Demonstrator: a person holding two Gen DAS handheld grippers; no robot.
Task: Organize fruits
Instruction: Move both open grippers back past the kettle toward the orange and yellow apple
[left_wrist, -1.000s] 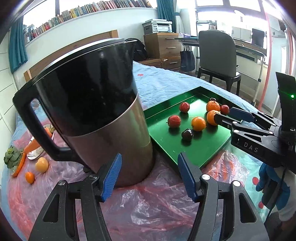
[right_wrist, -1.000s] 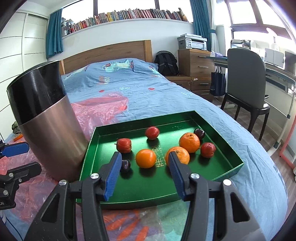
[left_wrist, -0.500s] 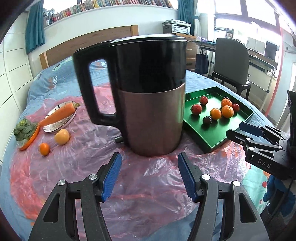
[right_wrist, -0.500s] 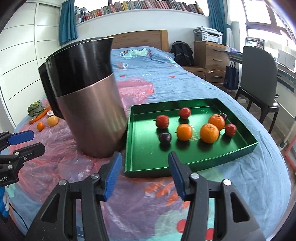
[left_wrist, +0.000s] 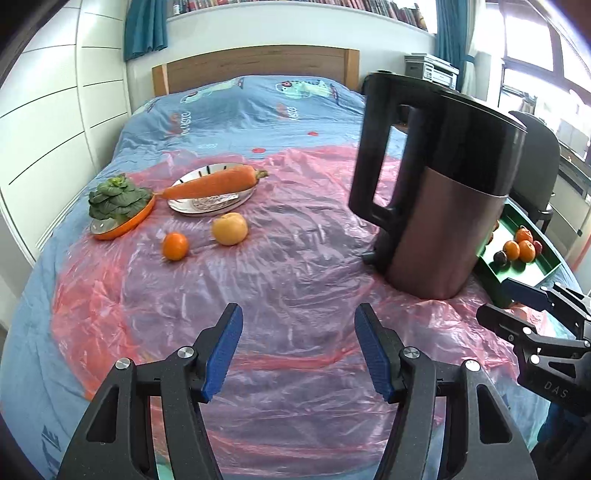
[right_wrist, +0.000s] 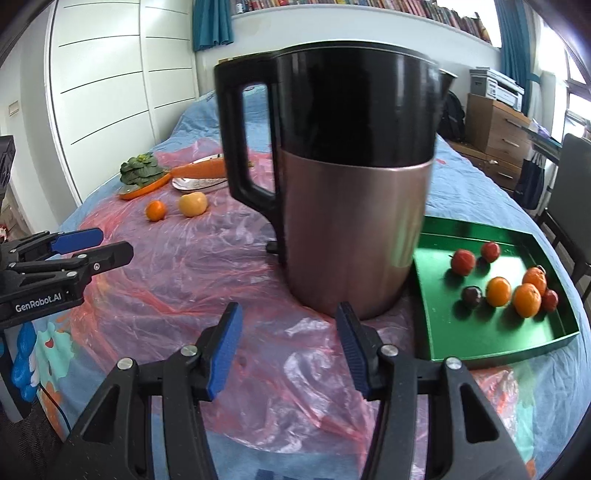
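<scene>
On my left camera, two loose fruits lie on the pink plastic sheet (left_wrist: 295, 266) covering the bed (left_wrist: 229, 110): a small orange (left_wrist: 175, 246) and, just beside it to the right, a paler yellow-orange fruit (left_wrist: 229, 228). Behind them a carrot (left_wrist: 212, 186) rests across a silver dish (left_wrist: 207, 205), and to its left a leafy green vegetable (left_wrist: 117, 197) sits on an orange plate (left_wrist: 127, 225).

The rest of the fruit is in the green tray (right_wrist: 480, 343) on the far side of a big kettle (right_wrist: 354, 184): three oranges (right_wrist: 498, 291), red fruits (right_wrist: 463, 261) and one dark plum-like fruit (right_wrist: 472, 296), all grouped toward the tray's right half. The kettle stands upright on the plastic, its base close against the tray's near-left edge, handle pointing toward the loose fruits.

My left hand-held gripper (left_wrist: 297, 352) hangs over bare plastic, jaws spread wide and holding nothing, well apart from the loose fruits. My right hand-held gripper (right_wrist: 286, 349) is likewise spread and empty, just in front of the kettle's base.
</scene>
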